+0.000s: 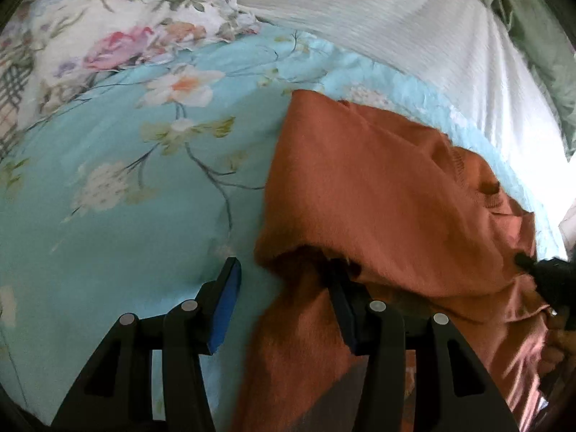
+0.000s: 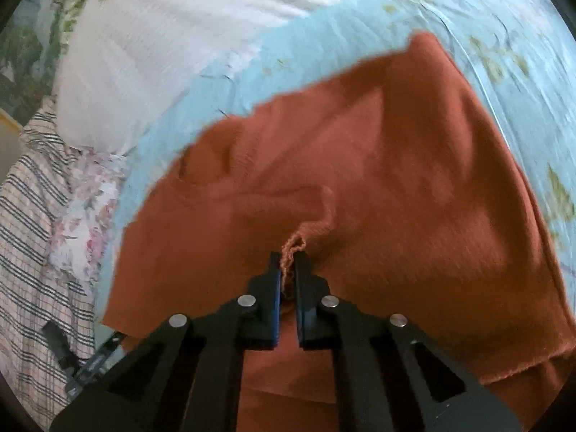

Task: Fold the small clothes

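An orange sweater was spread on a floral sheet. Its bunched edge was seen pinched by the right gripper only in the right view; the left gripper, at the sweater's 9 o'clock edge, was shown gaping.

The sweater lies on the floral sheet; behind both lies a ribbed blanket, with a plaid cloth at the sweater's left.
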